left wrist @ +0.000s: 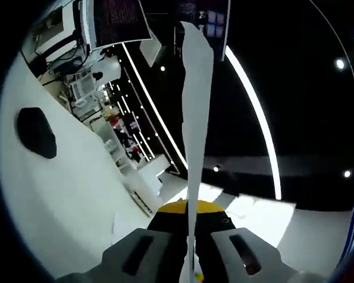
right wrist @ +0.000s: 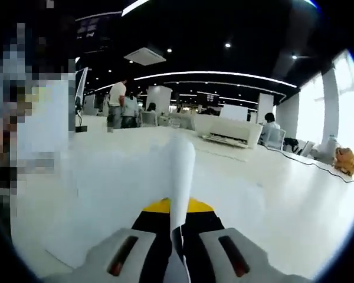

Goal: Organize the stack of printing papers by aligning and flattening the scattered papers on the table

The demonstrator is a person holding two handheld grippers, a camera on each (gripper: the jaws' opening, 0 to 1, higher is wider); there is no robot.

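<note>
The left gripper [left wrist: 192, 259] is clamped on the edge of a sheet of printing paper [left wrist: 196, 118], seen edge-on, rising from between the jaws and lifted off the white table [left wrist: 65, 194]. A dark computer mouse [left wrist: 36, 132] rests on that table. In the right gripper view, the right gripper [right wrist: 177, 250] likewise pinches an edge of paper [right wrist: 180, 171], which curves up ahead of the jaws above the table [right wrist: 295, 206]. Whether both hold the same sheet cannot be told.

Judged step: carrying paper to be aligned. Keep both grips firm and level, hold the edge taut without creasing, lower squarely onto the table, then release together.
</note>
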